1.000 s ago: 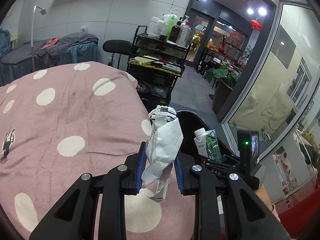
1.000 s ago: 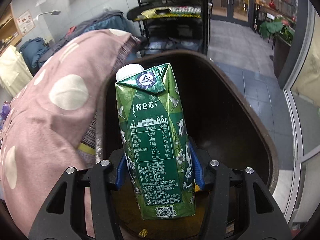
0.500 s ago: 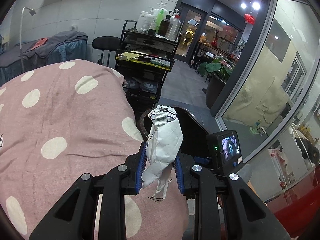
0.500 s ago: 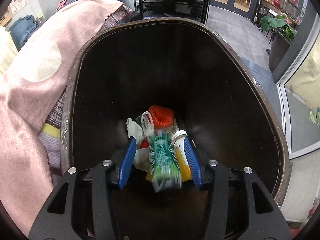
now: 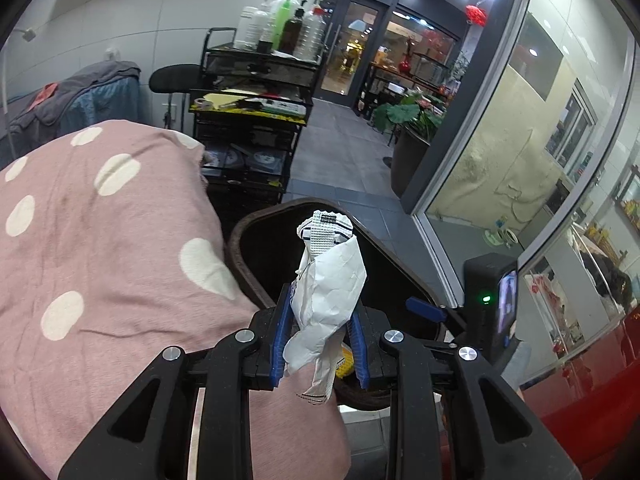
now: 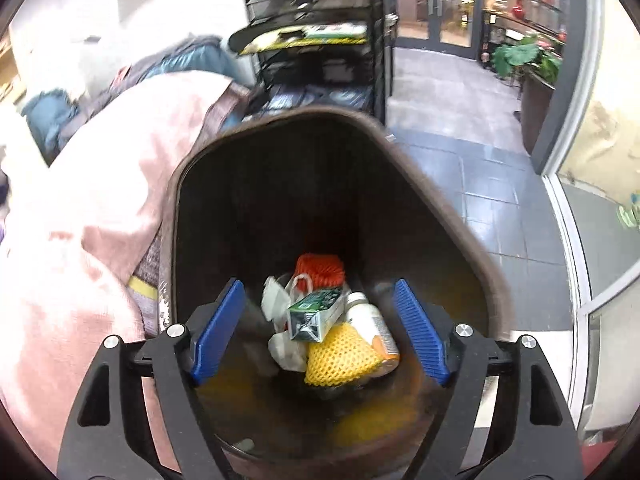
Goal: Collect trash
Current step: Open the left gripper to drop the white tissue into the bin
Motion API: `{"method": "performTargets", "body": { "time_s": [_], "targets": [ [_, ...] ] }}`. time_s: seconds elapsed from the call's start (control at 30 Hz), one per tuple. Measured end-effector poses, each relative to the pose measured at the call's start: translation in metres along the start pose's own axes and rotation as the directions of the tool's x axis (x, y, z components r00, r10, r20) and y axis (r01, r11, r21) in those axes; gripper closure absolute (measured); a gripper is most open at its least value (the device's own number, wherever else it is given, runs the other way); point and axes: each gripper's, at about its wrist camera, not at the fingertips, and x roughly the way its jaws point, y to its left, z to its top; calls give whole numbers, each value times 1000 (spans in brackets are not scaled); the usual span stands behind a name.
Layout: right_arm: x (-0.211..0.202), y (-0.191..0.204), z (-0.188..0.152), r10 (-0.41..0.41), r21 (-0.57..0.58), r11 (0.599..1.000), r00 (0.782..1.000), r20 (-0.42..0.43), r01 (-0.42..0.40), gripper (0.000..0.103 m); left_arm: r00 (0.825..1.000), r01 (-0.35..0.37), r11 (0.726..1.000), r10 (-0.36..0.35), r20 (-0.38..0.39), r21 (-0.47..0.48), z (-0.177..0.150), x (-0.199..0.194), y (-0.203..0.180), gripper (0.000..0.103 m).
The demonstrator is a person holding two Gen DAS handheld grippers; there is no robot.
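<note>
My left gripper (image 5: 320,340) is shut on a crumpled white paper wrapper (image 5: 326,292), held upright over the near rim of the dark brown trash bin (image 5: 256,220). My right gripper (image 6: 318,334) is open and empty above the same bin (image 6: 440,200). At the bin's bottom lie the green milk carton (image 6: 316,314), a yellow foam net (image 6: 340,356), an orange foam net (image 6: 320,270), a white bottle (image 6: 372,328) and a white plastic bag (image 6: 280,320). The right gripper also shows in the left wrist view (image 5: 432,312), with its camera screen.
A pink blanket with white dots (image 5: 100,260) lies left of the bin, also seen in the right wrist view (image 6: 80,220). A black cart with bottles (image 5: 256,100) stands behind. A glass wall (image 5: 520,160) and a potted plant (image 5: 412,128) are to the right.
The right gripper opened and dropped the green milk carton into the bin, then pulled back a little. The left gripper moved right, from over the blanket toward the bin, still holding the wrapper.
</note>
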Motion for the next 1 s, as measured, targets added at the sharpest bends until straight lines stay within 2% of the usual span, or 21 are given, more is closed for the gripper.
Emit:
{"method": "performTargets", "body": {
  "time_s": [0.27,0.7,0.77,0.8,0.87,0.93,1.0],
  "targets": [
    [-17,-35,-1,-45,114,993,998,44,40,23,996,35,998,-31,-80,44,0,31,-20,77],
    [-23,-61,-3,-69,176,983,996,54,59,23,980,49,996,-33,-196,73,-4,70,-30,77],
    [-22,-65,-3,-66,187,981,997,48,56,23,979,46,996,-29,-202,80,-4,72,-31,74],
    [-21,-67,-3,-65,195,979,997,43,55,23,978,45,995,-26,-206,87,-5,73,-32,72],
    [-20,-70,-4,-64,208,977,997,37,55,23,978,38,994,-16,-208,100,-6,74,-34,50],
    [-20,-73,-5,-63,217,975,997,33,54,23,980,25,994,-4,-200,104,-7,74,-35,33],
    [-20,-74,-5,-67,219,974,997,33,58,23,981,17,994,4,-193,110,-8,74,-35,26]
  ]
}}
